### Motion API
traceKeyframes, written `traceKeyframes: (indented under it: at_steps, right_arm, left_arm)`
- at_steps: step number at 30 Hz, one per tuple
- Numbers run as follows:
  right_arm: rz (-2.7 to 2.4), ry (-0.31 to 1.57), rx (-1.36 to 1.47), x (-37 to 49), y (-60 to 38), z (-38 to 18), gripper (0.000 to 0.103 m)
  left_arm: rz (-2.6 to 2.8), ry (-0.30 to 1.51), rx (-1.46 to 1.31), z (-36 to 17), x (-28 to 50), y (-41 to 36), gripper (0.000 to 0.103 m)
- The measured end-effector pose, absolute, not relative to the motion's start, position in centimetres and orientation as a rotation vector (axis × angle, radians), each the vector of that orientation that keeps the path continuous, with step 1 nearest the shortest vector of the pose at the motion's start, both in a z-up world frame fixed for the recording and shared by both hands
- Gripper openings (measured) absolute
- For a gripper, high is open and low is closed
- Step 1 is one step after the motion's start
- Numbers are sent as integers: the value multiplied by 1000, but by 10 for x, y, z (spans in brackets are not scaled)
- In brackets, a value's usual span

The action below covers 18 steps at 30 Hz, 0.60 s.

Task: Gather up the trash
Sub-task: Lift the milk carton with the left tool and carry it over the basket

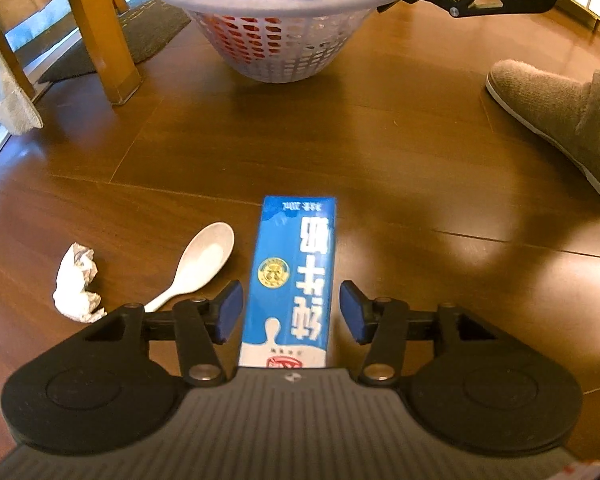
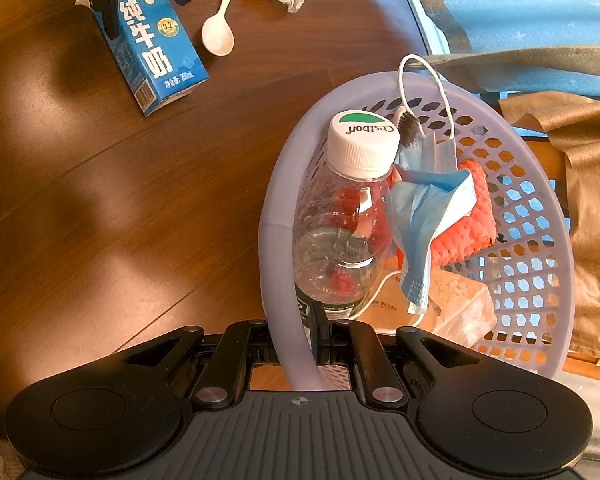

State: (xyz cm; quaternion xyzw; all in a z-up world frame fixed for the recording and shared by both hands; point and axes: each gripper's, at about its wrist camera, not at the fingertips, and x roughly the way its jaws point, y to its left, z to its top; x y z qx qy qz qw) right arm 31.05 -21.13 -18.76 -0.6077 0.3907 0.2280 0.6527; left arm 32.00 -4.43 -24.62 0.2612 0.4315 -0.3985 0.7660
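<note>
Our left gripper [image 1: 291,312] straddles the milk carton [image 1: 290,276], released; we should close squarely. Our right gripper [image 2: 300,344] clenches the basket [image 2: 278,216] rim.

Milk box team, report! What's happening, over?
Left gripper open, straddling milk carton. Right gripper shut on basket rim. Spoon close beside carton.

A brown wooden floor [image 1: 400,152] spreads across both views. A wooden furniture leg [image 1: 104,36] stands on a dark mat [image 1: 148,36] (its far edge is cut off by the frame). A beige fuzzy slipper [image 1: 556,120] rests at the right. Tan cloth [image 2: 588,168] drapes beside a pale blue starred surface [image 2: 520,4].
</note>
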Motion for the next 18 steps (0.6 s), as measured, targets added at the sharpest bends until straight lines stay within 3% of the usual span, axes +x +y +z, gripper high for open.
traceKeyframes:
  at_steps: [18]
  right_arm:
    - [519, 888, -1372, 312, -212, -186, 6]
  left_arm:
    - [-857, 1000, 567, -262, 327, -44, 43]
